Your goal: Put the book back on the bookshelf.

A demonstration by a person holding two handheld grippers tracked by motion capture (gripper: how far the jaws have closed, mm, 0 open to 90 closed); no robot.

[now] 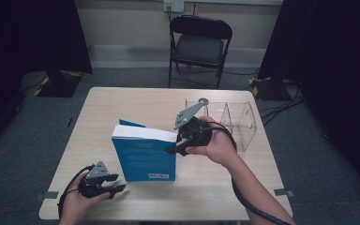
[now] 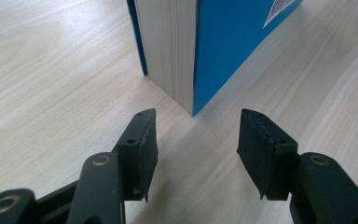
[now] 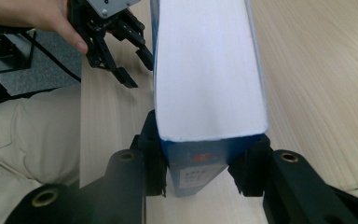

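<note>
Left gripper (image 1: 115, 189) sits low at the near-left edge of the counter (image 1: 98, 112), fingers (image 2: 142, 140) released, nothing between them. They point at the book's (image 1: 145, 157) bottom corner, just short of it, no contact.

Book stands upright mid-counter, blue cover facing the near side, white page block on top. Label at its lower right is too small to read.

Right gripper (image 1: 177, 147) has its fingers (image 3: 151, 154) clenched on the book's right edge, 1 on each cover; the book hides the pads themselves. Right hand (image 1: 218, 145) wraps the gripper body and covers most of it.

Behind the hand is a clear plastic box (image 1: 234, 119), its left part blocked. Past the counter stands 1 folding chair (image 1: 199, 44). Room sides are too dark to make out.
</note>
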